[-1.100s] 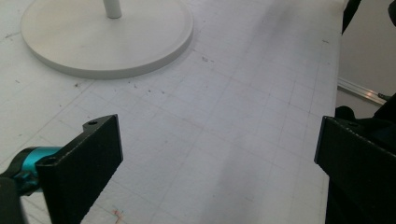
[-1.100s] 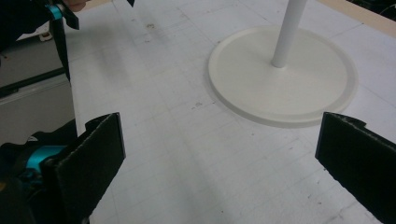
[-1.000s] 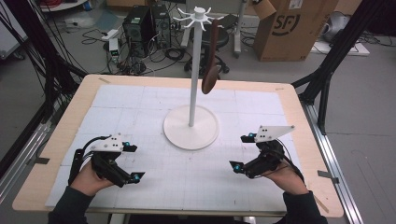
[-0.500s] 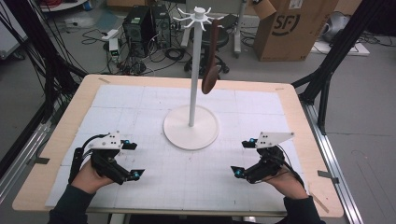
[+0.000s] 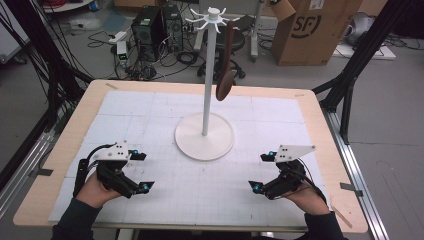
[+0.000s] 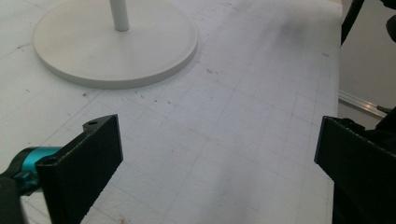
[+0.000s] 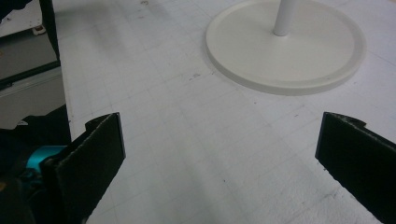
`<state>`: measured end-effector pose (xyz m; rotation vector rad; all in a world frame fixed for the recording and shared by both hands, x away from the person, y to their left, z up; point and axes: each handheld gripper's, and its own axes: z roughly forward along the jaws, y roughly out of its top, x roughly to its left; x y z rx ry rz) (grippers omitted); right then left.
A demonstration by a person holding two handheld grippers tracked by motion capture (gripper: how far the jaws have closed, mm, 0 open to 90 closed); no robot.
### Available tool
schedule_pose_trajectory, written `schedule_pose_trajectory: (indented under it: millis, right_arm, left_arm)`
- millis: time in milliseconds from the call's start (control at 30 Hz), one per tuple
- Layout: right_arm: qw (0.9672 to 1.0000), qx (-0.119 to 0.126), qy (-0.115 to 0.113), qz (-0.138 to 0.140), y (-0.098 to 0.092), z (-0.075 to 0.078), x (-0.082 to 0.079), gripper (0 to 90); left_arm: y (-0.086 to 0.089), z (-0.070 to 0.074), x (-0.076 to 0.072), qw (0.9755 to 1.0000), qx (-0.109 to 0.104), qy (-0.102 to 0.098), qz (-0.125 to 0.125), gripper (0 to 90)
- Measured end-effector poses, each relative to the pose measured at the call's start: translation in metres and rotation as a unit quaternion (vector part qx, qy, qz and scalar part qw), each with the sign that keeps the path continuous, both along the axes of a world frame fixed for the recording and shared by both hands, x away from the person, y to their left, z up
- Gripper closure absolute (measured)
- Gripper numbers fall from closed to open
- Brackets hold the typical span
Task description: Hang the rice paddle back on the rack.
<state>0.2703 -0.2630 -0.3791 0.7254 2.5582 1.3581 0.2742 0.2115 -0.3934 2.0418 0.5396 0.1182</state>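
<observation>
Grippers rest low on the white gridded table mat point(image 5: 165, 107): left gripper point(image 5: 140, 171) and right gripper point(image 5: 263, 172), jaws wide apart, empty. Between them stands a white hook stand point(image 5: 207, 75) holding a brown wooden spoon point(image 5: 226, 65). A careless reach could tip the stand or knock the spoon off.

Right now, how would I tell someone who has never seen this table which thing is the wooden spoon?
Start at the white stand in the middle of the table; its tall pole ends in a ring of hooks. From one hook on the right hangs the wooden spoon, bowl downward. It is the only dark brown thing, and it hangs clear of the tabletop.
</observation>
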Motion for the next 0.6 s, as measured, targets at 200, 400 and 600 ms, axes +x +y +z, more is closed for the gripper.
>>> schedule_pose_trajectory:
  millis: [200,400,600]
  right_arm:
    - [1.0000,0.003,-0.002,-0.003,-0.0010,0.0004,0.0004,0.6]
    - [1.0000,0.002,-0.001,-0.002,-0.0008,-0.0007,0.0012,0.6]
    - [1.0000,0.003,-0.002,-0.002,-0.0006,-0.0010,0.0012,0.6]
  left_arm:
    - [0.0009,0.0004,0.0000,1.0000,0.000,-0.002,-0.001,1.6]
    - [0.0020,-0.0004,0.0001,1.0000,-0.003,-0.001,-0.001,1.6]
    - [0.0017,-0.0012,0.0003,1.0000,-0.003,0.001,-0.003,1.6]
